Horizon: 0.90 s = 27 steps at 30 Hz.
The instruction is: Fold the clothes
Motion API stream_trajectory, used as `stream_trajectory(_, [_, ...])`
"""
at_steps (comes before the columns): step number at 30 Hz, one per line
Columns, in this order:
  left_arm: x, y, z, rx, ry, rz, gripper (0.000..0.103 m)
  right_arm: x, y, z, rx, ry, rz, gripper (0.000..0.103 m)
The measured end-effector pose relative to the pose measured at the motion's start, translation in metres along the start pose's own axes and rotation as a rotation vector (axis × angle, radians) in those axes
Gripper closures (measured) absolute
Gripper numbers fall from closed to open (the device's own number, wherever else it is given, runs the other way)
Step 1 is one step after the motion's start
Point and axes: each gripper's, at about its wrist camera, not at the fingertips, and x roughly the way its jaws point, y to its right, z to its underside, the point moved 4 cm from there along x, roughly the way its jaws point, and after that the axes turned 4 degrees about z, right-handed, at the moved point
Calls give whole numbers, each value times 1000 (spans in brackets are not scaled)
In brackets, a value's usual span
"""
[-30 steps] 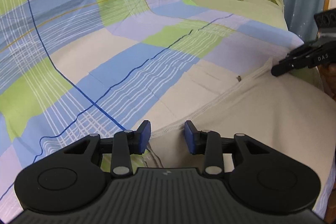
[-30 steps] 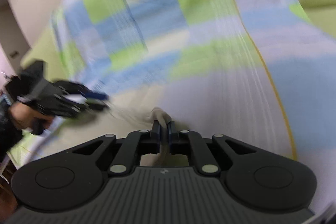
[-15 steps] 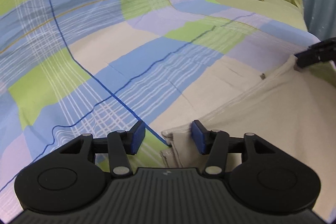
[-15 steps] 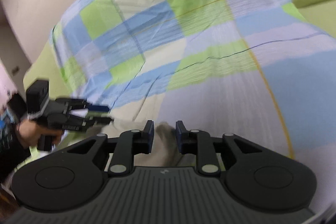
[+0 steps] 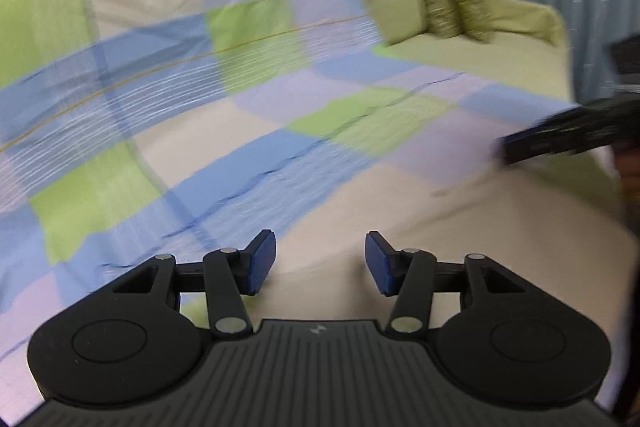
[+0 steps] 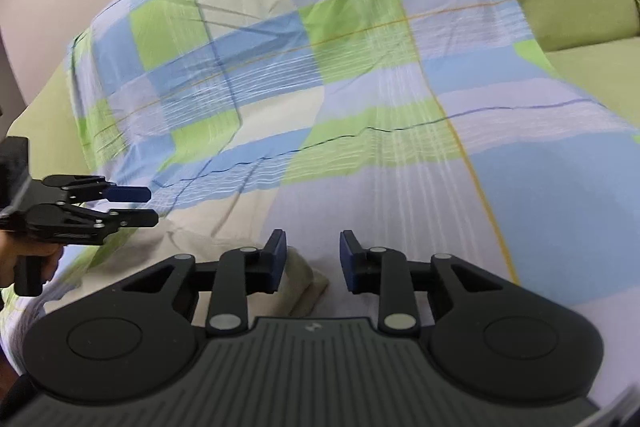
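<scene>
Right hand-held gripper (image 6: 312, 259) has let go: jaws just opened from pinched shut, beige garment (image 6: 304, 277) corner lies loose between them, pads off it. Left hand-held gripper (image 5: 320, 261) jaws spread wider, halfway apart, empty, now above the garment's edge. Garment spread flat on checked sheet (image 5: 168, 115) over green sofa (image 5: 480, 55); two patterned cushions (image 5: 452, 3) behind.
</scene>
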Motion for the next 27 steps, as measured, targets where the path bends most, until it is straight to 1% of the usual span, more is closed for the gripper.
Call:
stream_trajectory(1, [4, 10, 2, 9, -10, 13, 47, 5, -5, -1, -27, -8, -11, 77])
stream_trajectory(2, [9, 17, 6, 16, -26, 11, 47, 11, -8, -1, -58, -21, -5, 77])
stream_trajectory(4, [20, 21, 13, 29, -56, -18, 46, 23, -11, 0, -122, -48, 15, 77])
stream_trajectory(5, [22, 20, 15, 23, -59, -37, 46, 26, -8, -1, -130, -52, 26, 74])
stream_trajectory(7, [21, 10, 15, -31, -66, -72, 46, 31, 1, -2, -136, -54, 50, 73])
stream_trajectory(9, [15, 1, 16, -42, -84, -136, 46, 27, 7, -6, -128, -41, 120, 75])
stream_trajectory(11, [3, -6, 18, -54, -95, -178, 46, 16, 10, -10, -96, -29, 154, 75])
stream_trajectory(12, [-6, -8, 20, -59, -98, -206, 46, 9, 10, -10, -83, -25, 157, 75])
stream_trajectory(15, [-32, 0, 25, -52, -79, -224, 47, -18, -5, -7, -85, 3, 127, 75])
stream_trajectory(18, [-54, 20, 32, -65, -53, -198, 47, -39, -32, 11, -104, 11, 60, 75])
stream_trajectory(20, [-61, 34, 45, -48, -72, -198, 47, -51, -56, 29, -143, 0, 19, 75])
stream_trajectory(22, [-62, 41, 61, -32, -101, -216, 47, -54, -72, 44, -187, -23, -9, 75])
stream_trajectory(23, [-63, 44, 68, -23, -109, -227, 47, -59, -88, 58, -245, -54, -21, 76])
stream_trajectory(25, [-71, 43, 76, -37, -100, -247, 47, -66, -99, 77, -332, -75, -1, 76])
stream_trajectory(27, [-81, 39, 83, -67, -89, -262, 46, -75, -96, 86, -349, -80, 24, 76])
